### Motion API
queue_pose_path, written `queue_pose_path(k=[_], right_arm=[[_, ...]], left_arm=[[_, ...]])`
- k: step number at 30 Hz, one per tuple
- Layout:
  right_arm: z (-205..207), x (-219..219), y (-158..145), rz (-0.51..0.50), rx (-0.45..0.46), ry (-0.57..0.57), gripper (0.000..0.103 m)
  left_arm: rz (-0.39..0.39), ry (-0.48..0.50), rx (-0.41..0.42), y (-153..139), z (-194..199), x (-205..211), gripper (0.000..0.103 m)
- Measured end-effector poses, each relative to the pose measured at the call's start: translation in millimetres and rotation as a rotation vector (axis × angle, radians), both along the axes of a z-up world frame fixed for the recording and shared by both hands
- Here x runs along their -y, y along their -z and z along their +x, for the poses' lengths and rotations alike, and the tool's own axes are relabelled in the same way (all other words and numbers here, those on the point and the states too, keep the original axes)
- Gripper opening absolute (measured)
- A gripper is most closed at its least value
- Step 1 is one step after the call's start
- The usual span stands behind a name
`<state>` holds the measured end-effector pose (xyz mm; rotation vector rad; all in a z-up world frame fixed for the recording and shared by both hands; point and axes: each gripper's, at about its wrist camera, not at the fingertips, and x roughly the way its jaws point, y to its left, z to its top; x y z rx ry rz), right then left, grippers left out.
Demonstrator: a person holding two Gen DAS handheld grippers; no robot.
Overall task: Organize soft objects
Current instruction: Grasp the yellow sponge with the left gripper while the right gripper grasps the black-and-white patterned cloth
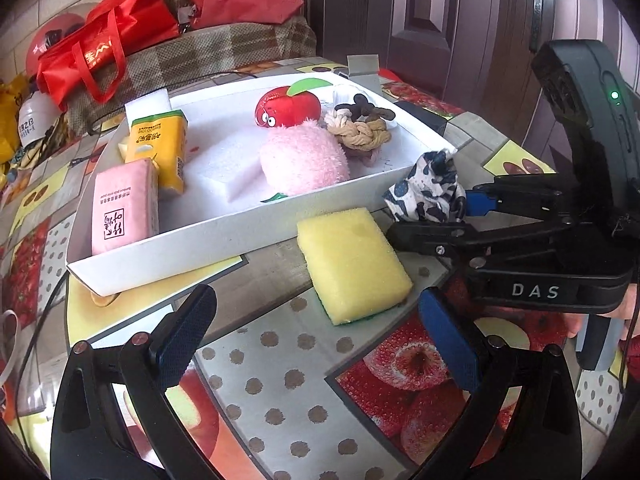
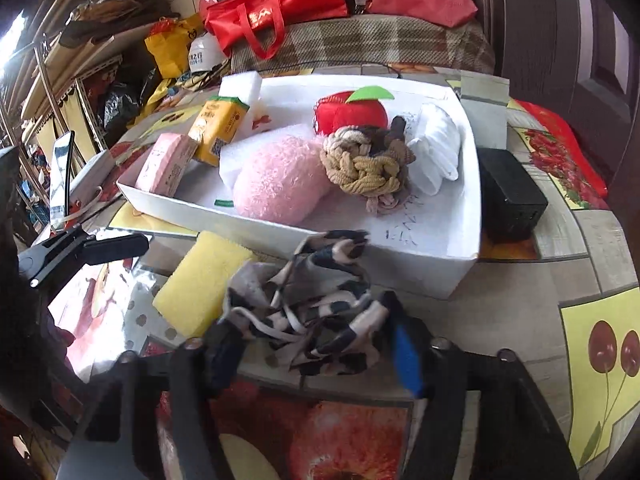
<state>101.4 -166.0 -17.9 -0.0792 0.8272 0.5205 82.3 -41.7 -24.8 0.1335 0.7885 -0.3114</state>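
Fruit-print table (image 1: 280,360), right gripper (image 2: 312,344) clamping cloth (image 2: 312,300)

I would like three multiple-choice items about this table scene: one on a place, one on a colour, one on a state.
1. Where does the sponge lie?
A. inside the white tray
B. on the table, in front of the white tray
C. on the red bag

2. What colour is the fluffy toy in the tray?
A. pink
B. green
C. black

3. What is the state of the right gripper?
A. open and empty
B. shut on the sponge
C. shut on the patterned cloth

Answers:
1 B, the sponge rests on the tablecloth outside the tray wall.
2 A, its fur is pale pink.
3 C, the cloth is bunched between its fingers.
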Motion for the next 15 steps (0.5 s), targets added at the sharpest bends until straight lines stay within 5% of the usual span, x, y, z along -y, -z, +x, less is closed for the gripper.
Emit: queue_pose_path(k=[8, 11, 12, 15], right_arm=[[-13.0, 39.6, -6.1, 0.107, 0.013, 0.086, 0.039], [-8.8, 44.8, -4.2, 0.131, -0.011, 0.105, 0.039], [-7.7, 44.6, -3.7, 0.134, -0.017, 0.109, 0.039], [-9.0, 46.9, -5.8, 0.146, -0.005, 0.115, 0.039]], left_arm=[[0.017, 0.015, -0.05, 6.4, 21.0, 16.8, 0.082], [0.018, 0.022, -0.067, 8.7, 28.6, 23.8, 0.058], [0.012, 0.032, -0.065, 8.1, 29.4, 24.9, 0.041], [-0.013, 0.042, -0.05, 5.2, 27.5, 23.2, 0.04]])
